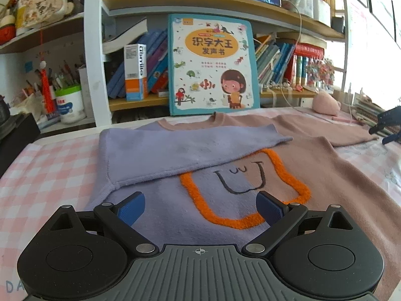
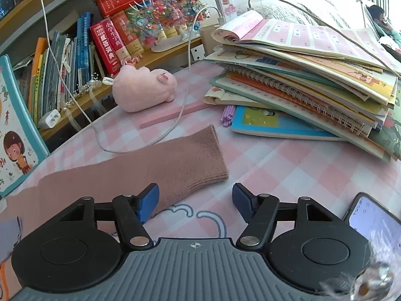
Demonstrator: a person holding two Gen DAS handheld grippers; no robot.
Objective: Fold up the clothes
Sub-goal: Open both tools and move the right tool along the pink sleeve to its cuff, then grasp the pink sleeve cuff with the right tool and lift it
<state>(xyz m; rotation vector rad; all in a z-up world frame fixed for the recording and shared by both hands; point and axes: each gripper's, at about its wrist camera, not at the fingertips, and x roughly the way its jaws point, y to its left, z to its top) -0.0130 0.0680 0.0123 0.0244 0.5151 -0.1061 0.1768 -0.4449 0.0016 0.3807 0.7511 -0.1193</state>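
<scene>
A sweater, purple on its left half and dusty pink on its right half, lies flat on the pink checked tablecloth. It has an orange outlined face patch. The purple sleeve is folded across the chest. The pink sleeve lies stretched out, its cuff towards the book pile. My left gripper is open and empty above the sweater's lower front. My right gripper is open and empty just short of the pink cuff. It also shows in the left wrist view.
A children's book leans on the bookshelf behind the sweater. A pink plush toy, a white cable and a pink stick lie past the cuff. A pile of books stands right. A phone lies near right.
</scene>
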